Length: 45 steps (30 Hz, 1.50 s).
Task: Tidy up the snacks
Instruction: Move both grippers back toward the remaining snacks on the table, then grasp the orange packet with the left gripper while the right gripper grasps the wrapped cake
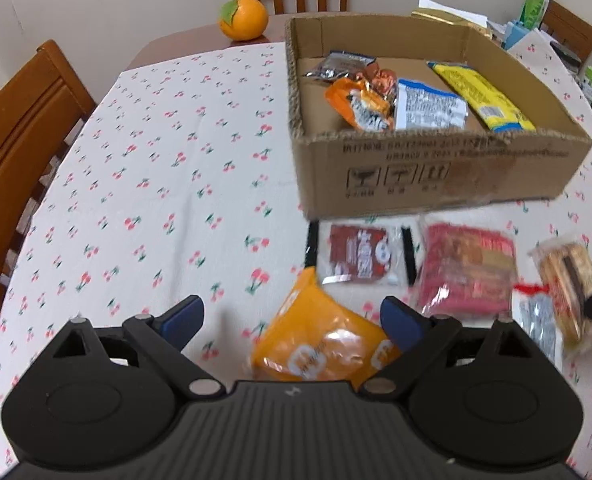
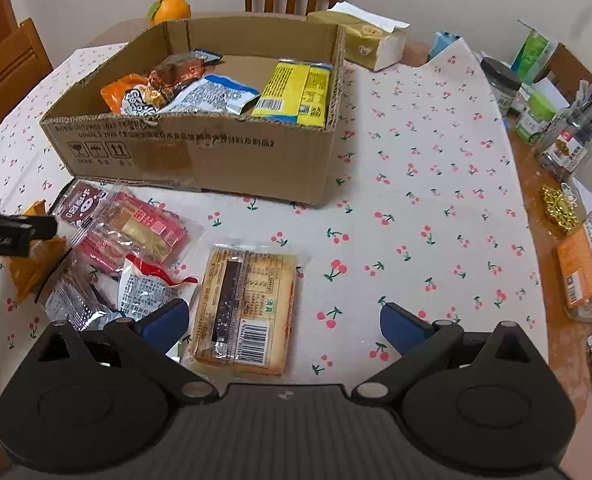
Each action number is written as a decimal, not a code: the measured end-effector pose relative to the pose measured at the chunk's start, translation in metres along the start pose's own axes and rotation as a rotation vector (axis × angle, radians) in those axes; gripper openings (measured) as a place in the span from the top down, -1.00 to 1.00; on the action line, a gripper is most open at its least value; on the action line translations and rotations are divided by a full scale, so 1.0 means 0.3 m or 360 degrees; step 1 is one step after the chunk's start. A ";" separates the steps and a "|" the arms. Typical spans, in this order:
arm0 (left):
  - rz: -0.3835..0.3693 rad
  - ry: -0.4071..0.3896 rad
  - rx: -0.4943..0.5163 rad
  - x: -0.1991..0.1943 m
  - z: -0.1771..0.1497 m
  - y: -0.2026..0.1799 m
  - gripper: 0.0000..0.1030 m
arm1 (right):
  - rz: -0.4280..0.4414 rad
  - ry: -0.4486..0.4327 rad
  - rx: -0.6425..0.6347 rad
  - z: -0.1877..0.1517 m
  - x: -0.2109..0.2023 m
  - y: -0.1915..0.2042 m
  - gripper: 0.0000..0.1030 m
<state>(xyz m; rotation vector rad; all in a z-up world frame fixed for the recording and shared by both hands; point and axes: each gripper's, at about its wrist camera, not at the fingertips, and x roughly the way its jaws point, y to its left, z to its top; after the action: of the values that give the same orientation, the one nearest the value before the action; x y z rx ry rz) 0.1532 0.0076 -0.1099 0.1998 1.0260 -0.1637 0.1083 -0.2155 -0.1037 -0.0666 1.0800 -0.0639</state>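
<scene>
Cherry-print cloth over the tabletop (image 2: 415, 200), wooden chairs around. Cardboard box (image 2: 200, 156) toward the far side, holding several snack packets, among them a yellow packet (image 2: 296, 92) and a blue-white one (image 1: 427, 106). Loose snacks lying just in front of the box. Left hand-held gripper (image 1: 292, 322) spread wide over an orange packet (image 1: 319, 344), pads not pressing it. Right hand-held gripper (image 2: 284, 322) likewise spread wide, above a clear-wrapped biscuit pack (image 2: 248, 308), nothing clamped.
</scene>
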 end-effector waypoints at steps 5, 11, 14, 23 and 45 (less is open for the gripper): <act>0.0032 0.0014 -0.0011 -0.022 -0.049 0.026 -0.85 | 0.0026 0.0004 -0.0018 0.010 0.030 0.016 -1.00; 0.0050 0.0039 -0.0050 -0.017 -0.082 0.051 -0.85 | 0.0035 0.0035 -0.0025 0.004 0.073 0.025 -1.00; 0.0033 0.0040 -0.0050 -0.005 -0.085 0.044 -0.85 | 0.0006 0.0049 -0.0015 -0.005 0.090 0.018 -1.00; -0.0013 0.0044 -0.0064 0.033 -0.087 0.024 -0.88 | -0.0030 0.0089 0.0071 -0.030 0.119 -0.053 -1.00; -0.0043 0.0039 -0.0180 0.049 -0.097 0.040 -0.99 | 0.0116 -0.0018 -0.0100 -0.020 0.142 -0.059 -1.00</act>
<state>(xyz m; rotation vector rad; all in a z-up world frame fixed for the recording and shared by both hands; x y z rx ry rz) 0.1393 0.0258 -0.1362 0.0852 1.0595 -0.1275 0.1227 -0.2367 -0.1423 -0.0842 1.0723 0.0360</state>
